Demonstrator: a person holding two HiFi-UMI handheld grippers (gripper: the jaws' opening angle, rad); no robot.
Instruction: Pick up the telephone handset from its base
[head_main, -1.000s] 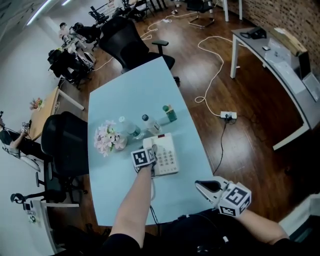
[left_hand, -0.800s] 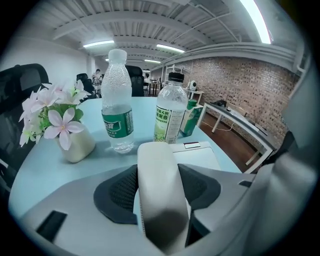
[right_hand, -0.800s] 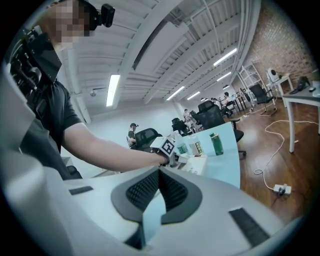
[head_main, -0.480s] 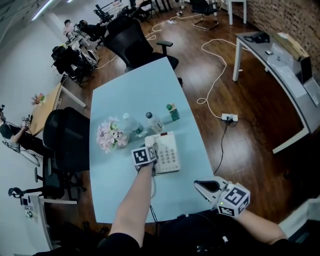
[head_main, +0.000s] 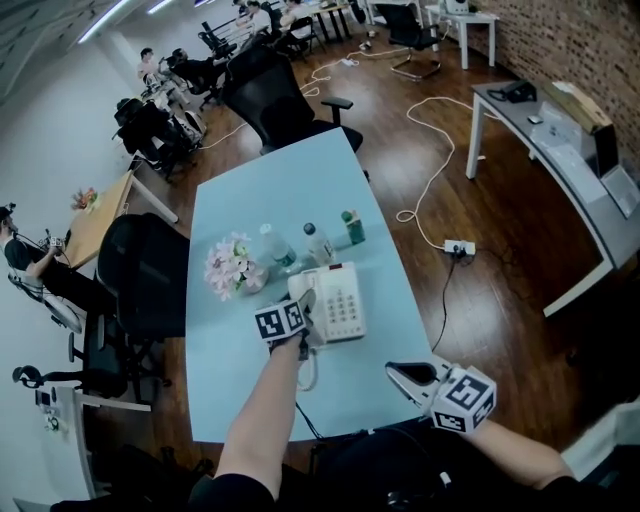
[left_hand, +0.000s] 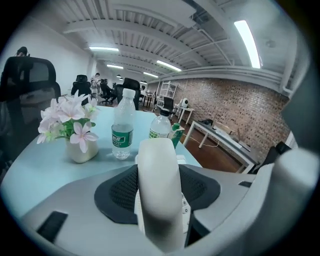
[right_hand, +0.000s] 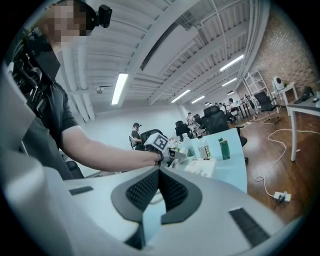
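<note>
We're over the pale blue desk (head_main: 270, 180). The left gripper (head_main: 304, 308) is reaching in from the near edge, and its jaws are clamped on the white telephone handset (left_hand: 159, 190). In the left gripper view the dark pads press on both sides of the handset, which stands up between them. Down in the gap behind it we catch a few keys of the phone base (head_main: 342, 300).

From the head view the handset sits along the left side of that base, in the jaws. We cannot tell from here whether it has cleared the cradle. Its white cord (head_main: 309, 372) loops toward the near edge of the desk.

The right gripper (head_main: 399, 372) hangs near the desk's near right corner, well apart from the phone. Its jaws are together with nothing between them. The right gripper view shows the pads meeting at the tips, with the left arm stretched across beyond them.

Behind the phone we have a small vase of pink flowers (head_main: 232, 268) on the left. Two clear water bottles (head_main: 272, 245) stand side by side in the middle. A green carton (head_main: 352, 227) stands at the right.

A black office chair (head_main: 270, 90) stands at the far end of the desk.
</note>
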